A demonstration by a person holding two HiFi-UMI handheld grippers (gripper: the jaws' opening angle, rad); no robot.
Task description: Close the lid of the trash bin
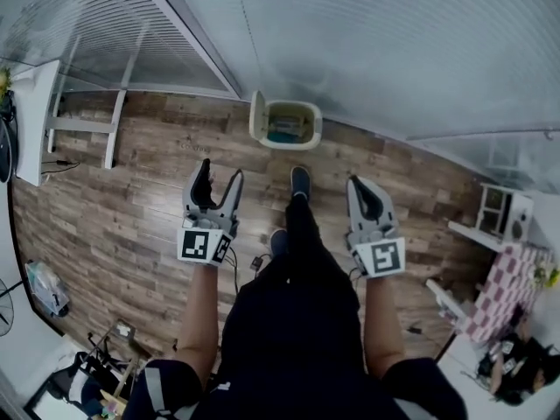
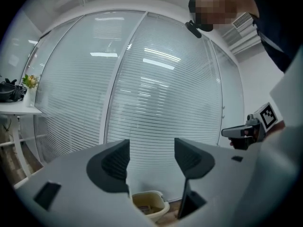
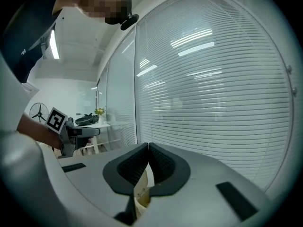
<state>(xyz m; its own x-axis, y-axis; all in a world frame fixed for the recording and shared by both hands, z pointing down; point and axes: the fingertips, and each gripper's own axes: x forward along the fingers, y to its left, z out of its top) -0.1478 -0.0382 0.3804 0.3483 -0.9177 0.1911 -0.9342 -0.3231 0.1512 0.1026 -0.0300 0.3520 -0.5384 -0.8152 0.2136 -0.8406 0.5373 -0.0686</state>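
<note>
the trash bin [image 1: 289,125] stands on the wooden floor [image 1: 131,191] at 12 o'clock from the person's forward shoe [image 1: 300,182], close against the wall of blinds [image 1: 394,51]. its lid [image 1: 257,116] is up, standing upright at the bin's 9 o'clock edge, and the inside is open to view. the left tongs [image 1: 220,175] are spread wide and the bin shows low between them in their own view. the right tongs [image 1: 359,186] are pressed together. both hang well short of the bin.
</note>
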